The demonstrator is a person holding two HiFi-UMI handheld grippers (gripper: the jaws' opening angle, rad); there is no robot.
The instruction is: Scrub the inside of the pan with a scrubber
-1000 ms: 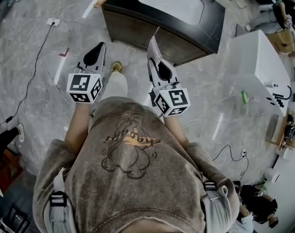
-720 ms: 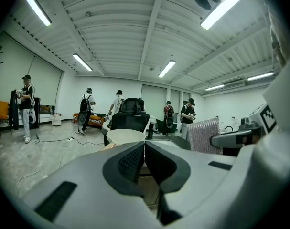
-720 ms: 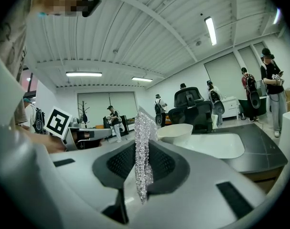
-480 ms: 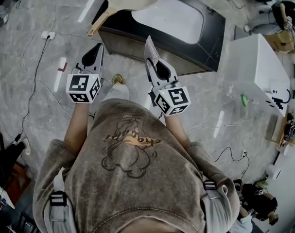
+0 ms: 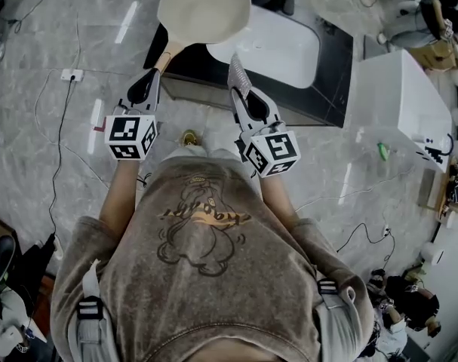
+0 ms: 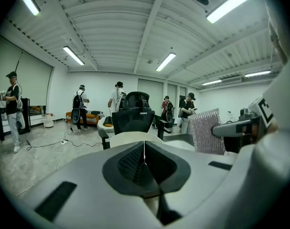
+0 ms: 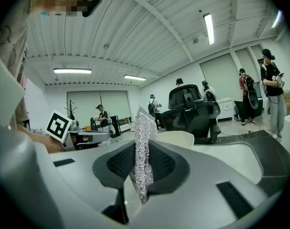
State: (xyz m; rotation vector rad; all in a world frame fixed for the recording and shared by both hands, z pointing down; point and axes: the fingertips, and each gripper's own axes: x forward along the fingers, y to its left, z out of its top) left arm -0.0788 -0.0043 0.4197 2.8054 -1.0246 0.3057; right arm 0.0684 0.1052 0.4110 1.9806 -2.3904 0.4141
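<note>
Nothing scrubbed yet, as far as I can judge. The pan sits at the near corner of the dark desk, just beside the white sink. Its pale inside faces up, and its wooden handle pokes out over the edge toward the person.

The right gripper has its jaws clamped on the scrubber, a silvery mesh sheet standing upright between the pads. It hangs short of the desk edge, near the pan but not touching it.

The left gripper has its jaws pressed together with nothing between them. Its tip is close to the end of the handle, and no contact shows.

So the tool is in hand and that part looks done. What's left is the whole job: bring the scrubber into the pan, probably steady the handle with the left, and work the mesh around the inside.
</note>
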